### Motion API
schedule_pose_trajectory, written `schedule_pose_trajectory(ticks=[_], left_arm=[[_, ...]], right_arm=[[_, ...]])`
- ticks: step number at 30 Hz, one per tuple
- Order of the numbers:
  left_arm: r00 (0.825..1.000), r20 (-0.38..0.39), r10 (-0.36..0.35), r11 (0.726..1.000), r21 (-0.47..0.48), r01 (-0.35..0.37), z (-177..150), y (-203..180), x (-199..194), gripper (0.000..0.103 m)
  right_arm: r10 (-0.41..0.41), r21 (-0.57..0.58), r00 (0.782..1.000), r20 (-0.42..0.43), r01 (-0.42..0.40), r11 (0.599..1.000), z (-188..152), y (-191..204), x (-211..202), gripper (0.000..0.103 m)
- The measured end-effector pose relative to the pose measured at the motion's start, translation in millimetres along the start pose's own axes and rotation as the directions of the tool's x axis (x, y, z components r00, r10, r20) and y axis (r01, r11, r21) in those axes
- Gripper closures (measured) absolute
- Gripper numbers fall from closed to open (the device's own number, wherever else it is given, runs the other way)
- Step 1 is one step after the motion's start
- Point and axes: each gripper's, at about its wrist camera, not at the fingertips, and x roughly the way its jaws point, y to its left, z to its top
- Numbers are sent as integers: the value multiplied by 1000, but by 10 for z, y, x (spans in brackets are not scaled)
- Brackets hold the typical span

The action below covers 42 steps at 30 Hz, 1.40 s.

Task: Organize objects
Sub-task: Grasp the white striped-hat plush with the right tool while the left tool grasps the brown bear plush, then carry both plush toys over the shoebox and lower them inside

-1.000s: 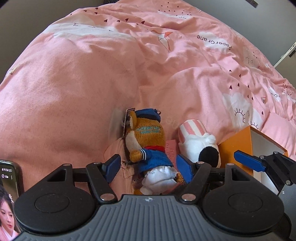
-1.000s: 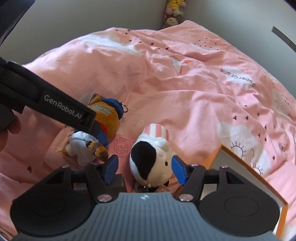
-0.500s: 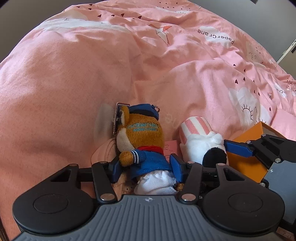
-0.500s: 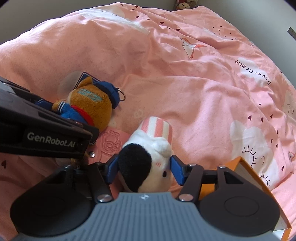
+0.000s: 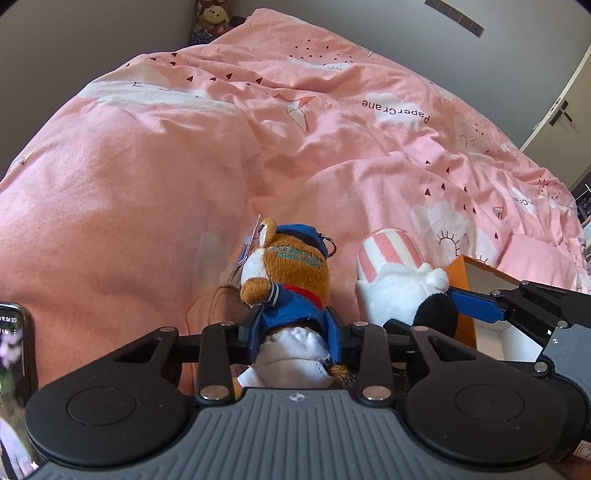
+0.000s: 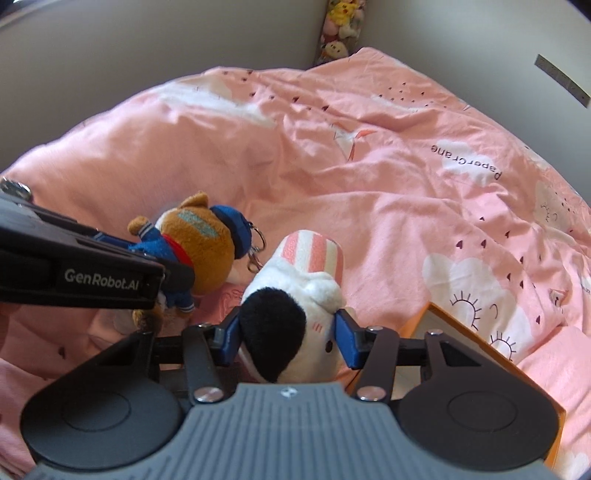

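Observation:
My left gripper (image 5: 293, 338) is shut on a brown bear plush (image 5: 291, 273) in a blue sailor suit and cap, held upright just above the pink duvet. My right gripper (image 6: 288, 339) is shut on a white dog plush (image 6: 295, 321) with a black ear and a pink-striped hat. The two toys hang side by side; the bear also shows in the right wrist view (image 6: 203, 240), and the dog in the left wrist view (image 5: 399, 280). An open orange box (image 6: 454, 339) lies just right of the dog, and shows in the left wrist view (image 5: 480, 291).
The pink duvet (image 5: 184, 166) with cloud prints covers the bed in soft folds. A pink card (image 6: 229, 299) lies under the toys. A phone (image 5: 14, 354) sits at the left edge. Plush toys (image 6: 340, 26) are stacked in the far corner by the wall.
Both grippers have closed on their toys and lifted them off the duvet. The views have tilted up, showing more of the far wall.

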Motion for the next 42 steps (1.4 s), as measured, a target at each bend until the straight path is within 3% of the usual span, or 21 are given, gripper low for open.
schedule_pose_trajectory(ticks=[8,14,19,25,29,36,42], left_arm=[[995,62,-75,996,47,72,-66,-121,-387,64],[978,99,-183,980,102,173,-123,-318,-716,64],[952,70,-298,944,166,284,-254,-619,-831,64],[921,-54,-386,891,239,387,-539,-1106,-652,64],[910,-148,-387,865,284,414,-800,-1401,-464,64],[905,-280,-320,868,297,399,-1128,-1607,-78,64],[889,-363,-279,893,244,379,-1186,-1627,119,64]], right_arm=[[18,147,994,108,-34,989,-116,-114,-663,49],[-14,251,989,148,-23,968,-377,-289,-1153,49],[-75,343,993,87,40,938,-747,-528,-1460,49],[-124,431,991,-48,132,893,-1300,-774,-1555,49],[-103,500,988,-117,148,853,-1620,-921,-1525,49],[-54,573,979,-195,158,804,-1936,-1043,-1352,49],[-48,545,972,-231,170,821,-1930,-1027,-1273,49]])
